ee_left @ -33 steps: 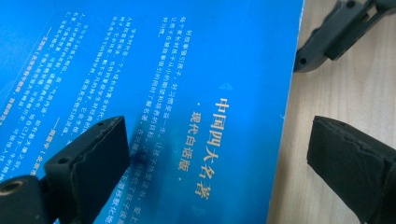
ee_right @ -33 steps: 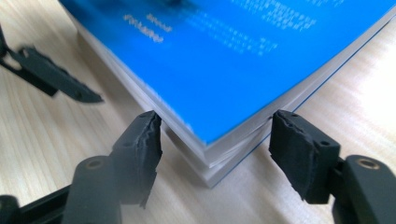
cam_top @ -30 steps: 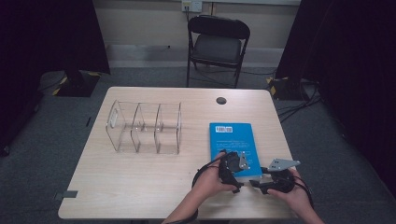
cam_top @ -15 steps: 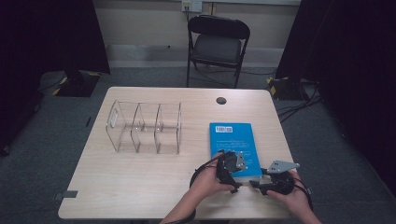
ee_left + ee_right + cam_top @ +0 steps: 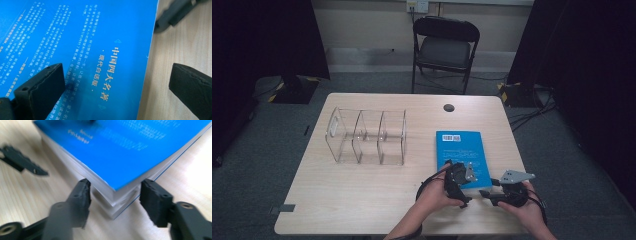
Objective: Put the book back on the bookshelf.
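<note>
A blue book (image 5: 462, 156) lies flat on the right half of the wooden table (image 5: 362, 200), back cover up with pale print. My left gripper (image 5: 460, 173) hovers over its near end. In the left gripper view the left gripper (image 5: 116, 72) is open and has just been opening further, one jaw above the cover (image 5: 82, 37), the other above bare wood. My right gripper (image 5: 486, 194) sits at the book's near right corner. Its jaws (image 5: 117, 186) have just been closing and flank that corner (image 5: 117, 182), with narrow gaps still showing at both pads.
A clear acrylic rack (image 5: 367, 137) with three compartments stands on the table's left half. A dark cable hole (image 5: 449, 107) sits near the far edge, and a black folding chair (image 5: 446, 47) stands beyond the table. The other gripper's black jaw (image 5: 172, 12) lies close by.
Both hands stay at the book's near end, and the book has not moved. From above no other difference is plain.
</note>
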The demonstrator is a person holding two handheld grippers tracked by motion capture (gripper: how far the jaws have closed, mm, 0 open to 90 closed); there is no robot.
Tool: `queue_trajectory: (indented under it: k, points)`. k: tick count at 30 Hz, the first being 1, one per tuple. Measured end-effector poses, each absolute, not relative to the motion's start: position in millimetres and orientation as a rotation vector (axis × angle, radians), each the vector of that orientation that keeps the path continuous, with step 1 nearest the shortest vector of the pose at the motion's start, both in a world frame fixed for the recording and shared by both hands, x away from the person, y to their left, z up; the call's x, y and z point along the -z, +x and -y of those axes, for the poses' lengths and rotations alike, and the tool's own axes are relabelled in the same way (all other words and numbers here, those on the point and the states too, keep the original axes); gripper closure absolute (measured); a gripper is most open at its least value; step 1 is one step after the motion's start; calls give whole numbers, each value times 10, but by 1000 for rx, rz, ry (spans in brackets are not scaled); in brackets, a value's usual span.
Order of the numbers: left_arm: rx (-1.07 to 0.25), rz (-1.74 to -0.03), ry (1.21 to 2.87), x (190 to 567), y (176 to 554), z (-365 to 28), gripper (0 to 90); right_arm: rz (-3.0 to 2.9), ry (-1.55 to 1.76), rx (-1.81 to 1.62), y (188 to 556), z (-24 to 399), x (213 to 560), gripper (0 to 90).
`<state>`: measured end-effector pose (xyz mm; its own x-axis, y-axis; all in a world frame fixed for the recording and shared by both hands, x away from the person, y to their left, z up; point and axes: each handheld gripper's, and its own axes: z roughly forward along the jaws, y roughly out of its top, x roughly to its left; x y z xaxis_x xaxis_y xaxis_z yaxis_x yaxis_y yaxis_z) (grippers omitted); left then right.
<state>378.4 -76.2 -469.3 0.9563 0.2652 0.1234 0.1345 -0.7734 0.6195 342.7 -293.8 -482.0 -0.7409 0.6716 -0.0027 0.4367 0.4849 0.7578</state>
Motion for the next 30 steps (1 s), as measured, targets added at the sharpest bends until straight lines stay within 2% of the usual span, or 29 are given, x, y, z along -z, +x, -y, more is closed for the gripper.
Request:
queue_trajectory:
  k: [14, 23, 30]
  points:
    - [-337, -294, 2467, 4713, 3805, 876, 0, -2403, 951, -1176, 3445, 2948, 4733, 465]
    - [-330, -325, 2446, 4719, 3817, 896, 1, -2386, 977, -1219, 3458, 2962, 4712, 470]
    - [-351, -344, 2443, 4700, 3827, 897, 45, -2385, 976, -1223, 3460, 2964, 4715, 470]
